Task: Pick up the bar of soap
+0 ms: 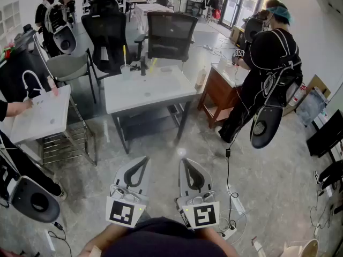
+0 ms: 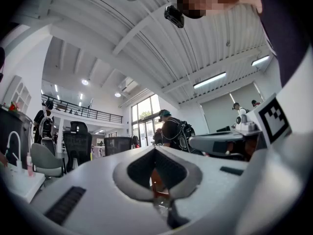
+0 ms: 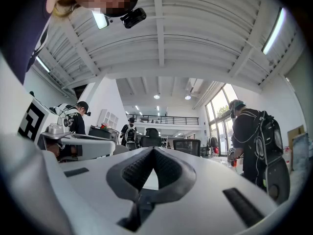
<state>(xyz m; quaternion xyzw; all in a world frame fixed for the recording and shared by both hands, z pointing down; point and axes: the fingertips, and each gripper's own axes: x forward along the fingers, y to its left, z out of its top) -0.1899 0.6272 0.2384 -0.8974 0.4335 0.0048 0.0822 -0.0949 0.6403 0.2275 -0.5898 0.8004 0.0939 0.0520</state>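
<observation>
Both tools sit low and close to the holder, over the floor (image 1: 161, 143). The left gripper (image 1: 143, 160) is clenched tip to tip with nothing in it. The right gripper (image 1: 186, 162) is the same, closed and empty. The white table (image 1: 161, 92) is well ahead, with the sink stand (image 1: 37, 119) off to the left. The soap is too small to pick out from here.

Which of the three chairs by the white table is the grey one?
The leftmost chair, with the rounded grey seat; the tall headrest chair and the mesh-back chair to its right are both black.
</observation>
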